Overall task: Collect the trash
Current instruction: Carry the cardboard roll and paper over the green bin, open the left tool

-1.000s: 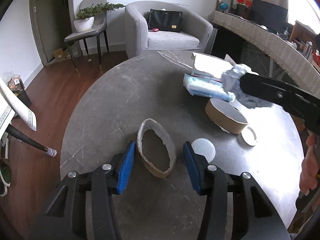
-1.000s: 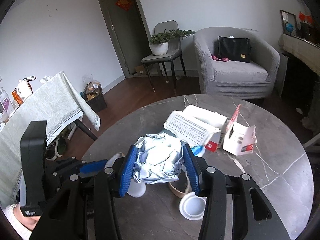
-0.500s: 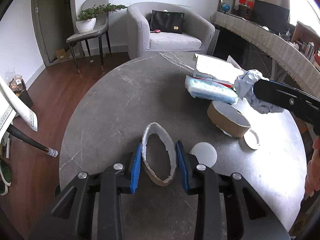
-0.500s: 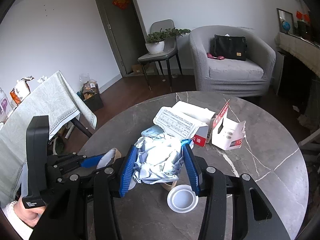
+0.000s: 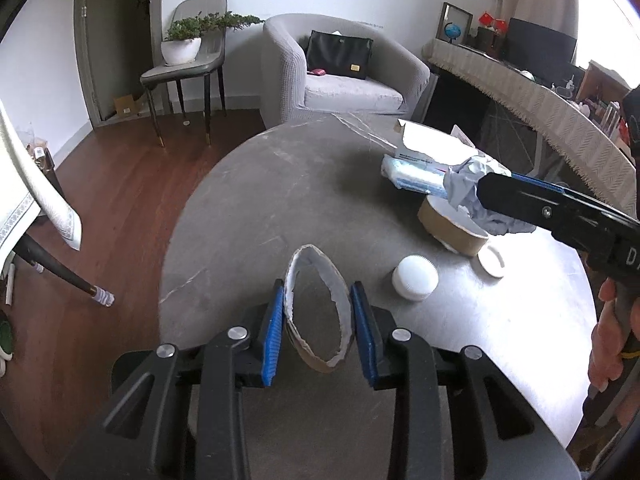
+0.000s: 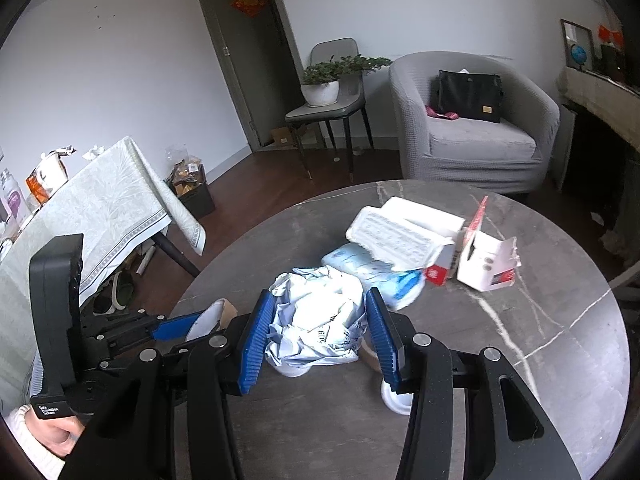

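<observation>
My left gripper (image 5: 318,330) is shut on a torn brown paper ring (image 5: 318,308), squeezed into a narrow oval between the blue pads and held above the round grey table (image 5: 256,200). My right gripper (image 6: 320,338) is shut on a crumpled pale-blue paper wad (image 6: 320,320). In the left wrist view that wad (image 5: 476,192) hangs over a brown paper bowl (image 5: 452,228) at the right. The left gripper (image 6: 172,328) shows at the lower left of the right wrist view.
On the table lie a white lid (image 5: 414,278), a small white cap (image 5: 492,262), a blue-white tissue pack (image 6: 376,276), a white carton (image 6: 404,232) and a torn red-white box (image 6: 486,260). A grey armchair (image 6: 472,128), a chair with a plant (image 6: 328,92) and a cloth-covered side table (image 6: 100,204) stand around.
The left jaws closed on the paper ring, squashing it narrow, then lifted it a little. The right gripper drifted sideways with the wad held.
</observation>
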A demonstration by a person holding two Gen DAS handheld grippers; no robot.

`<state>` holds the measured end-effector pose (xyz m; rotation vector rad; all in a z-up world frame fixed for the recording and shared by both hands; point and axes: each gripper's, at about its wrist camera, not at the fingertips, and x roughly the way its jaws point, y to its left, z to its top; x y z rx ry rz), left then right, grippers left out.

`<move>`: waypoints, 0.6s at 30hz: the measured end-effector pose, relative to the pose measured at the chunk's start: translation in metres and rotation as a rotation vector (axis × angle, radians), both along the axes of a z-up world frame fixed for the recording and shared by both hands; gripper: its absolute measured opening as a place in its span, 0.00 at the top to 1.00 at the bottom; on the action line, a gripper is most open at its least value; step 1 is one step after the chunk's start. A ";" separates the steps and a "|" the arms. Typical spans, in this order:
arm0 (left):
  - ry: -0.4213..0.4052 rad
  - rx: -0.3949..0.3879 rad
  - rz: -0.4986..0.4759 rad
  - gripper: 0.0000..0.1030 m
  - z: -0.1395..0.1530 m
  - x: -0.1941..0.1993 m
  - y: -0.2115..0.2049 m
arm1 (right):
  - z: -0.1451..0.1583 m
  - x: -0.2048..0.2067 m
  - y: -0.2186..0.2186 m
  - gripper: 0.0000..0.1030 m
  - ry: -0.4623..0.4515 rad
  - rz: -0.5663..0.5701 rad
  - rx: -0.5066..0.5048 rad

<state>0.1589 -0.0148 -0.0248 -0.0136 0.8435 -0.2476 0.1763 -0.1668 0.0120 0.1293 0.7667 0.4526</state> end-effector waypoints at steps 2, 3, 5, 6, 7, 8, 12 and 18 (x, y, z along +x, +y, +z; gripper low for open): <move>-0.010 -0.012 0.008 0.66 0.000 -0.006 0.008 | 0.002 -0.002 0.007 0.53 -0.003 0.006 -0.002; -0.012 -0.018 0.014 0.66 -0.001 -0.008 0.012 | 0.002 -0.004 0.010 0.53 -0.004 0.010 -0.002; -0.011 -0.023 0.026 0.66 -0.001 -0.011 0.021 | 0.002 -0.006 0.017 0.53 -0.003 0.017 -0.004; -0.017 -0.028 0.028 0.66 0.000 -0.013 0.027 | 0.002 -0.006 0.021 0.53 -0.002 0.020 -0.004; -0.021 -0.031 0.030 0.66 0.001 -0.015 0.029 | 0.001 -0.007 0.026 0.53 -0.001 0.026 -0.005; -0.024 -0.033 0.034 0.66 0.001 -0.017 0.032 | 0.001 -0.007 0.030 0.53 -0.001 0.031 -0.006; -0.035 -0.039 0.050 0.66 0.004 -0.029 0.051 | 0.002 -0.013 0.051 0.53 -0.010 0.057 -0.010; -0.049 -0.051 0.090 0.66 0.001 -0.044 0.086 | 0.004 -0.021 0.084 0.53 -0.021 0.107 -0.022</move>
